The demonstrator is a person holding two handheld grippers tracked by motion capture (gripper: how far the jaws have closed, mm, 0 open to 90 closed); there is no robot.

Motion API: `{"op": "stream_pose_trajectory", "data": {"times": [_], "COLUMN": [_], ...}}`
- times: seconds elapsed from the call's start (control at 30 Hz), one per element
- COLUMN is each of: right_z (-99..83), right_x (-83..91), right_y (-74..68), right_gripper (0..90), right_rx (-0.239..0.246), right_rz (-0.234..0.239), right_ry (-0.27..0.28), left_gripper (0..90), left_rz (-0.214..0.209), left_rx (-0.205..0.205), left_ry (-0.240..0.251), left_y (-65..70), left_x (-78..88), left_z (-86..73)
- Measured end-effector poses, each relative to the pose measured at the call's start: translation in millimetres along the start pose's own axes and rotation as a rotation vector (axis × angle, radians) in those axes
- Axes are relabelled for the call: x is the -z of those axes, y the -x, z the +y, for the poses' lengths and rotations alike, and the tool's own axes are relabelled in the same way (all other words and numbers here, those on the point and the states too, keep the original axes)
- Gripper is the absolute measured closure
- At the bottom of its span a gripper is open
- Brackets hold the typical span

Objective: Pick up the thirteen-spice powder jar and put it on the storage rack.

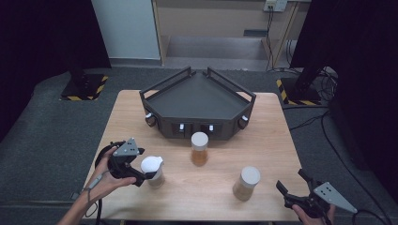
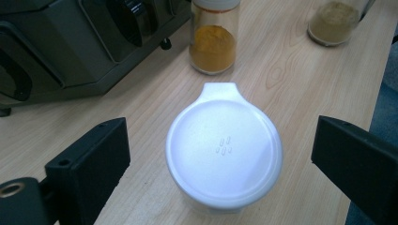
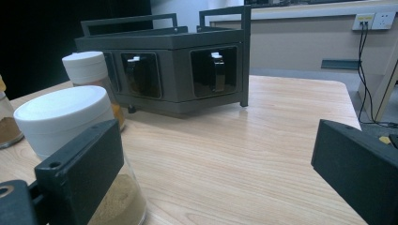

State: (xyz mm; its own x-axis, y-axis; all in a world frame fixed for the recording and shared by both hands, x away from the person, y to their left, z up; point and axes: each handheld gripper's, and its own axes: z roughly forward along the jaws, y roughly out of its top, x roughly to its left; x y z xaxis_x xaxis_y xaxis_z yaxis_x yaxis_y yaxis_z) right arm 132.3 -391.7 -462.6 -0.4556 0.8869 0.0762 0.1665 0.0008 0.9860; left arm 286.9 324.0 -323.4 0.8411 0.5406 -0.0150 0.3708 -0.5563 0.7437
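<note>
1. My jaws first. The left gripper (image 2: 220,154) stands wide apart around the near jar (image 2: 224,152), one jaw on each side of its white lid, and neither touches it. The right gripper (image 3: 216,168) is also open and holds nothing; it waits over the desk edge, I think to stay out of the way.
2. The desk (image 1: 267,140) carries a big dark rack (image 1: 197,101) at the far side, its windowed front turned to me, probably so jars can go in from here.
3. The near jar stands upright at the front left of the desk. I come from above because the lid is the easiest part to take.
4. The yellow-powder jar (image 1: 199,148) stands just before the rack; the brown-powder jar (image 1: 247,183) stands near my right gripper.
</note>
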Motion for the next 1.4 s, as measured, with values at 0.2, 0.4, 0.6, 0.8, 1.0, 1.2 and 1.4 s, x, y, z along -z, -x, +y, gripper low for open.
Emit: {"op": "stream_pose_trajectory", "data": {"times": [0.2,0.4,0.6,0.8,1.0,1.2,1.4], "right_z": [-0.1,-0.2,0.0,-0.1,0.0,-0.2,-0.8], "right_x": [0.3,0.4,0.2,0.2,0.1,0.0,-0.3], "right_y": [-0.1,0.2,0.3,0.5,0.6,-0.1,0.7], "right_gripper": [3.1,3.2,3.3,3.3,3.3,2.9,1.9], "right_rx": [-0.001,-0.002,-0.001,-0.001,-0.001,-0.004,-0.01], "right_rz": [-0.001,0.0,0.002,0.002,0.003,-0.004,-0.003], "right_ry": [0.001,0.001,-0.001,-0.002,-0.004,-0.005,-0.005], "left_gripper": [6.2,9.2,11.7,22.6,28.8,29.1,29.3], "left_rz": [0.0,-0.007,-0.01,0.003,-0.002,-0.012,-0.018], "left_rx": [-0.02,-0.029,-0.029,-0.047,-0.048,-0.03,-0.015], "left_ry": [-0.031,-0.039,-0.038,-0.04,-0.022,-0.015,-0.021], "left_y": [2.4,2.0,1.0,2.7,0.7,-4.4,-10.5], "left_x": [-12.1,-19.5,-23.7,-26.1,-25.6,-25.1,-23.2], "left_z": [2.7,2.0,-0.2,-3.3,-7.8,-9.4,-8.7]}}
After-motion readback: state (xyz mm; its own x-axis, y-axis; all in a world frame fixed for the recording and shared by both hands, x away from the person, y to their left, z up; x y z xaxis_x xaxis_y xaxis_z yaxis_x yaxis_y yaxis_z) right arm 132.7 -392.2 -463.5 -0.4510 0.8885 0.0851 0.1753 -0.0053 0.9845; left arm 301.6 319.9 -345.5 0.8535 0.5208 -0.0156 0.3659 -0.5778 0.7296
